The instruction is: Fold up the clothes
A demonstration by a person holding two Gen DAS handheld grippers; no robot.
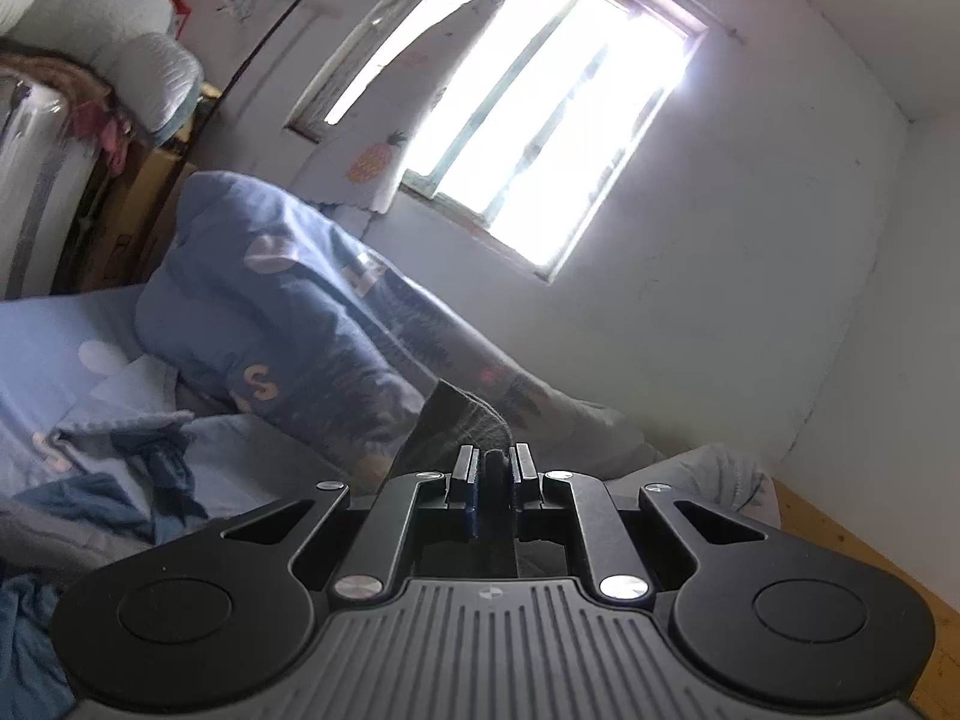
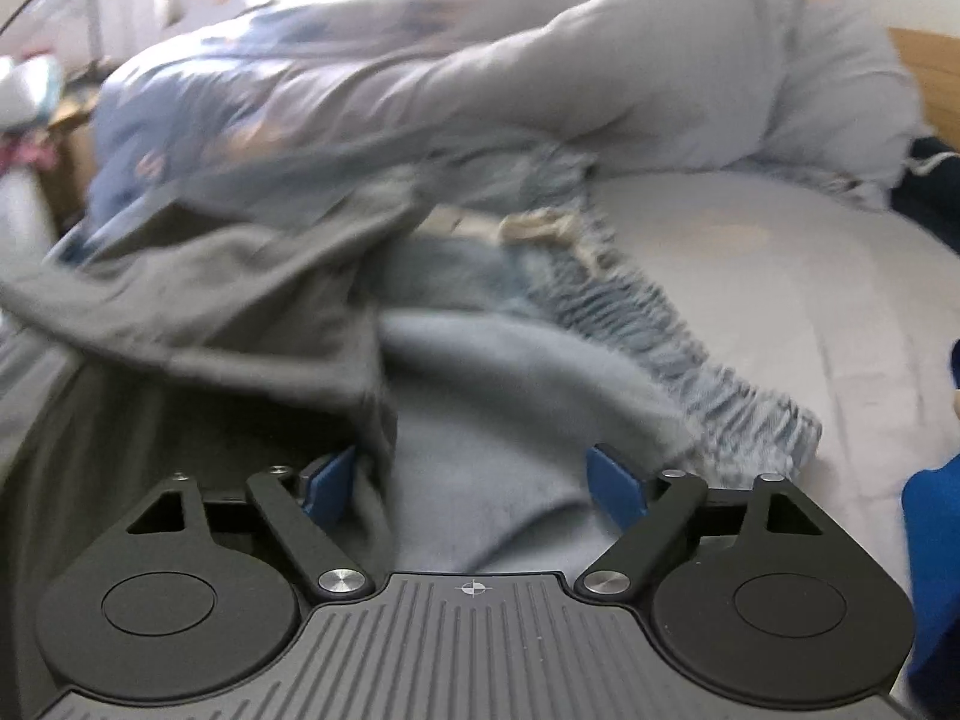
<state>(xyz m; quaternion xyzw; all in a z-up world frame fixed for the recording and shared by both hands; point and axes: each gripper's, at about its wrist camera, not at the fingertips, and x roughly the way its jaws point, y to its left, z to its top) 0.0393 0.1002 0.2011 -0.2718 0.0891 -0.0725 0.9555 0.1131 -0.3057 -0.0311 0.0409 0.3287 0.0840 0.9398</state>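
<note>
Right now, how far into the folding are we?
Early. Done: nothing looks folded; no neat stack shows in either view. In hand: the left gripper is shut on a dark grey garment, lifted off the bed. The right gripper is open, over a light blue cloth. Left: the grey garment and frayed jeans lie rumpled on the bed.

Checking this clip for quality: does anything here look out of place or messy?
Yes. Clothes lie in a crumpled heap on the bed: a grey garment over a light blue one. The left gripper pinches dark grey fabric; the right gripper is open. The right view is motion-blurred.
</note>
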